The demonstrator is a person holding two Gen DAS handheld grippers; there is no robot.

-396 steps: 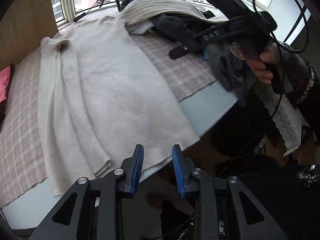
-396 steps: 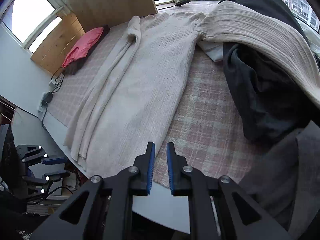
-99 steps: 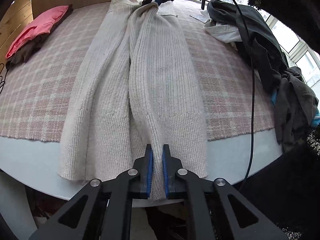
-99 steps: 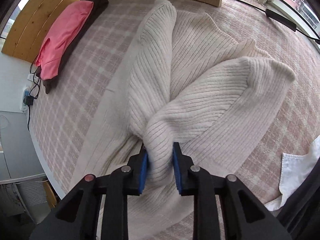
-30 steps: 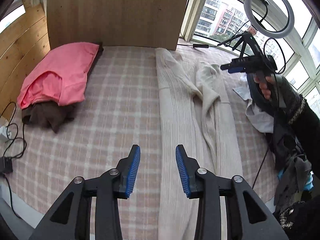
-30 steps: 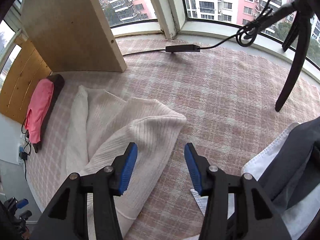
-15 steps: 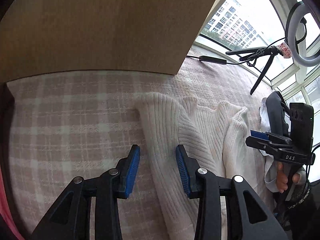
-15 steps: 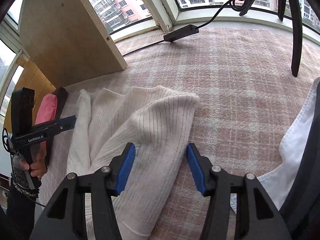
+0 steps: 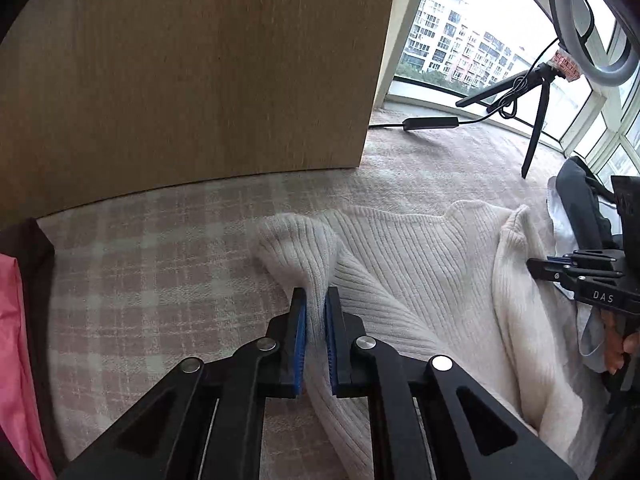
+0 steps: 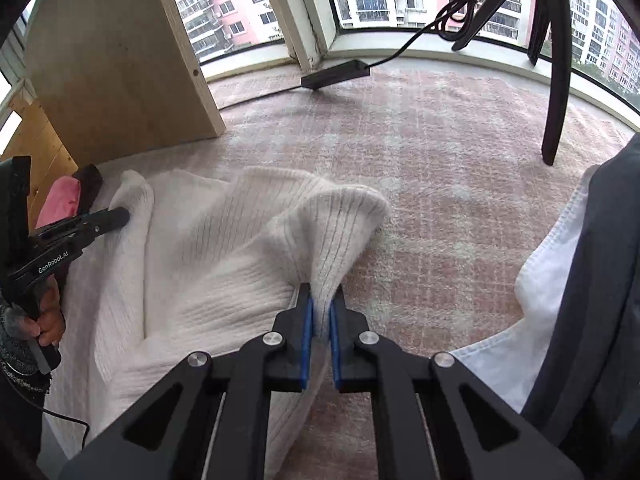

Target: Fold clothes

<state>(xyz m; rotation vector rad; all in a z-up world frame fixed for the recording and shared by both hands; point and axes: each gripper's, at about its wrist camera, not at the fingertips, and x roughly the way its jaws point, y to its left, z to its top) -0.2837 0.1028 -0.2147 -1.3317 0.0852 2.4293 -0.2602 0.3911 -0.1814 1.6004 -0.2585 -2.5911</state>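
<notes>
A: Your cream sweater (image 9: pixel 420 264) lies on the plaid table (image 9: pixel 160 248) ahead of both tools. Any writing?

B: "DAS" on your right tool (image 10: pixel 319 316), "GenRobot.AI" on your left tool (image 9: pixel 315 312).

A: Changed?

B: A second ago both gaped over it; now your right pinches a shoulder fold, your left is closing on the other. The sweater's lower part is cut off.

Left hand-held gripper (image 9: pixel 315 312): black angular frame, blue ribbed pads, silver round screws; side prints white "GenRobot.AI". Right hand-held gripper (image 10: pixel 319 312): same black build, blue pads, silver screws, white "DAS" lettering. Dark knit sleeve (image 10: pixel 12 344) with speckled cuff; thin black cable trails below.
</notes>
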